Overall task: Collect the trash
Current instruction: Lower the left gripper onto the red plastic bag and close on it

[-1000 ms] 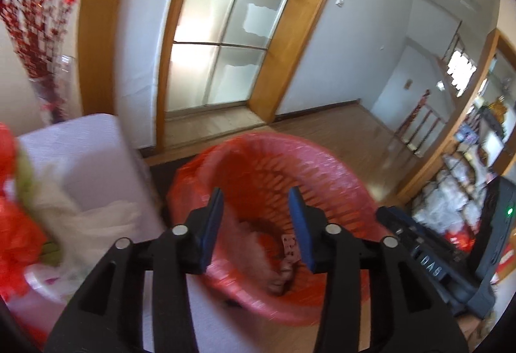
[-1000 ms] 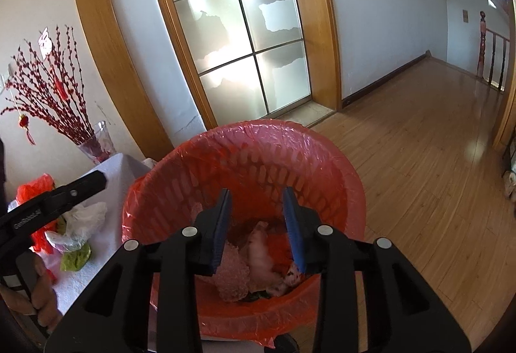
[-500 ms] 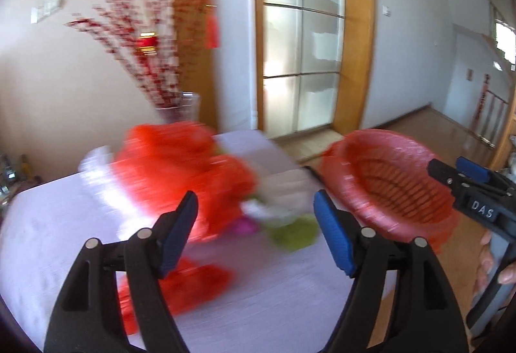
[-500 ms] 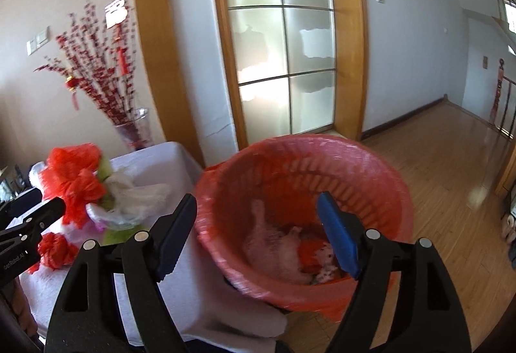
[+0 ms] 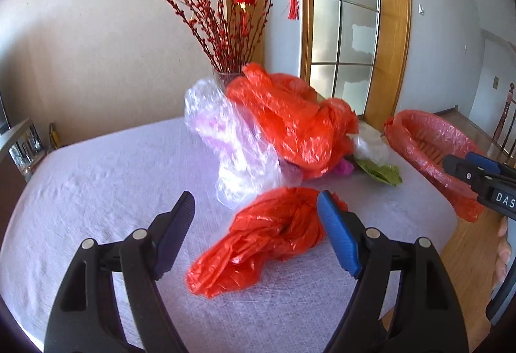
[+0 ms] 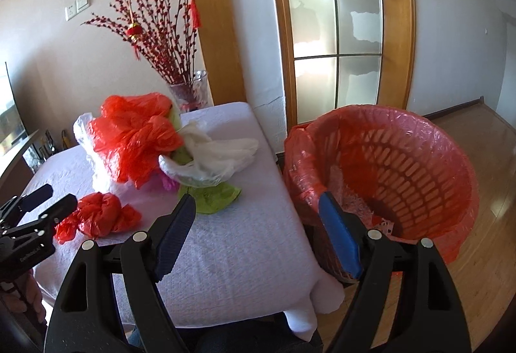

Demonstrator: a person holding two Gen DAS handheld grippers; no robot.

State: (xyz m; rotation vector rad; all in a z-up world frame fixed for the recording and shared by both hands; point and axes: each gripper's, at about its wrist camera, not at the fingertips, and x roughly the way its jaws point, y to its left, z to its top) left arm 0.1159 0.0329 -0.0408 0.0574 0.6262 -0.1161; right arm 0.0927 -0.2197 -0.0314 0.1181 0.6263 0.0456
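My left gripper [image 5: 256, 204] is open over the white-clothed table [image 5: 106, 185]. A small crumpled red plastic bag [image 5: 267, 237] lies on the cloth in the gap between its fingers, and neither pad presses on it. Behind it lies a pile: a big red bag [image 5: 290, 124], a clear bag [image 5: 225, 140], a white bag [image 5: 371, 146] and a green scrap [image 5: 382, 174]. My right gripper [image 6: 256, 204] is open and empty over the table's near right corner. To its right, beside the table, stands the red-lined trash basket [image 6: 387, 159] with scraps at the bottom. The left gripper [image 6: 35, 208] shows beside the small red bag [image 6: 96, 214].
A glass vase [image 6: 190, 92] of red branches stands at the table's far corner, behind the pile. A wood-framed glass door [image 6: 335, 30] and wooden floor [image 6: 483, 191] lie beyond the basket. A person's fingers [image 5: 503, 243] hold the right gripper's handle.
Both grippers have swung left, away from the basket and toward the table. Their jaws, narrow a second ago, now stand wide. The small red bag has come between the left fingers.
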